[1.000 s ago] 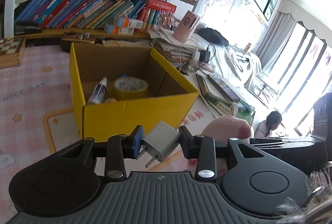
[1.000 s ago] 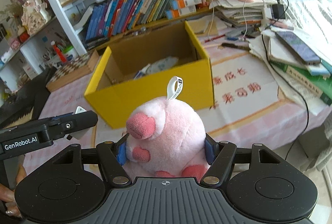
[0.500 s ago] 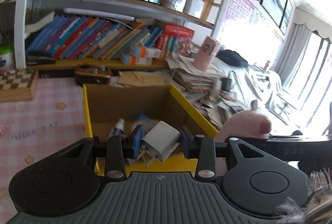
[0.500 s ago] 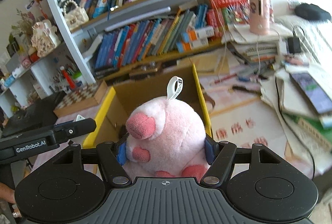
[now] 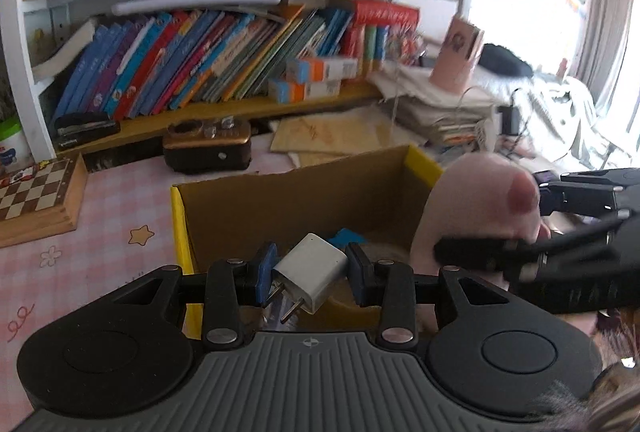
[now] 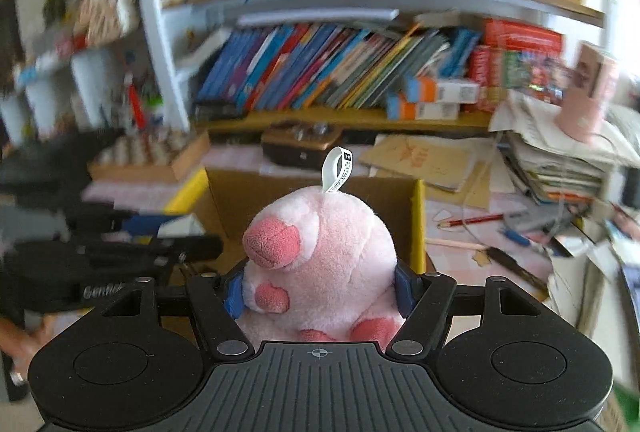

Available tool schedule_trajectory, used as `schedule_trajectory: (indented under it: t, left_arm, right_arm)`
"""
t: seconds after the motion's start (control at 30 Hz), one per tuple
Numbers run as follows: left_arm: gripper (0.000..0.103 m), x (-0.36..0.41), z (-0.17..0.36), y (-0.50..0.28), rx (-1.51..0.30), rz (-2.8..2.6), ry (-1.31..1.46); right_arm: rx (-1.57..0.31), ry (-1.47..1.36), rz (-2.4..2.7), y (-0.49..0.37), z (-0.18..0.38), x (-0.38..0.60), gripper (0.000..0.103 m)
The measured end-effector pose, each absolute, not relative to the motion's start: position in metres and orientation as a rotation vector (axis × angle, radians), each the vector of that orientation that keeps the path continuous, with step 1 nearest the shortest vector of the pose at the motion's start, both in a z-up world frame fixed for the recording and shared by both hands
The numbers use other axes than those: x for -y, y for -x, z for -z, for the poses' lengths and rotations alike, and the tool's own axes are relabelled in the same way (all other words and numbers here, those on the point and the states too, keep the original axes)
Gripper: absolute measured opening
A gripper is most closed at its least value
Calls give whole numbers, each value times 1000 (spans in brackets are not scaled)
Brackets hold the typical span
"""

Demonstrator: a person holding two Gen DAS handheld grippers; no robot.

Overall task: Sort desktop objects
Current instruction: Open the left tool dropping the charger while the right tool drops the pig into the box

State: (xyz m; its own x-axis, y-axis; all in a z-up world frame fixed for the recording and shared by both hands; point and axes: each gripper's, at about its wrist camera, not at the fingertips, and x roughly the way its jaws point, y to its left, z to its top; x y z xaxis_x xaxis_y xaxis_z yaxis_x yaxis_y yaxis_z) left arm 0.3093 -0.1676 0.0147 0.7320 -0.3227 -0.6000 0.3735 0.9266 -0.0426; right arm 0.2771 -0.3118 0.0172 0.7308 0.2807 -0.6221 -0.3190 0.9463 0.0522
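Observation:
My left gripper (image 5: 310, 274) is shut on a white plug charger (image 5: 310, 272), prongs pointing down-left, held over the open yellow cardboard box (image 5: 178, 228). My right gripper (image 6: 320, 284) is shut on a pink plush pig (image 6: 320, 252) with a white tag, held above the same box (image 6: 418, 228). The pig (image 5: 480, 212) and right gripper also show at the right of the left wrist view. The left gripper shows blurred at the left of the right wrist view (image 6: 132, 228). Something blue (image 5: 344, 238) lies in the box.
A bookshelf with slanted books (image 5: 208, 60) stands behind the box. A chessboard box (image 5: 36, 196) and a brown case (image 5: 208, 144) sit on the pink tablecloth. Stacked papers (image 6: 560, 160), a red pencil (image 6: 472, 221) and pens lie to the right.
Both grippers have moved forward and now hover over the box, close together. The box fills less of the views below. Both still hold their objects.

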Motion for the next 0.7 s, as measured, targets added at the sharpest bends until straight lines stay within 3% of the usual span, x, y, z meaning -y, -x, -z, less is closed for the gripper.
schedule_trajectory:
  t: [0.53, 0.6, 0.7]
  left_arm:
    - [35, 176, 5, -372, -837, 305, -137]
    - [37, 175, 4, -371, -832, 303, -133]
    - [48, 173, 1, -368, -808, 280, -145]
  right_arm:
    - [-816, 369, -487, -343, 5, 271, 71]
    - [-818, 376, -492, -345, 6, 269, 73]
    - [-815, 373, -493, -346, 7, 270, 76]
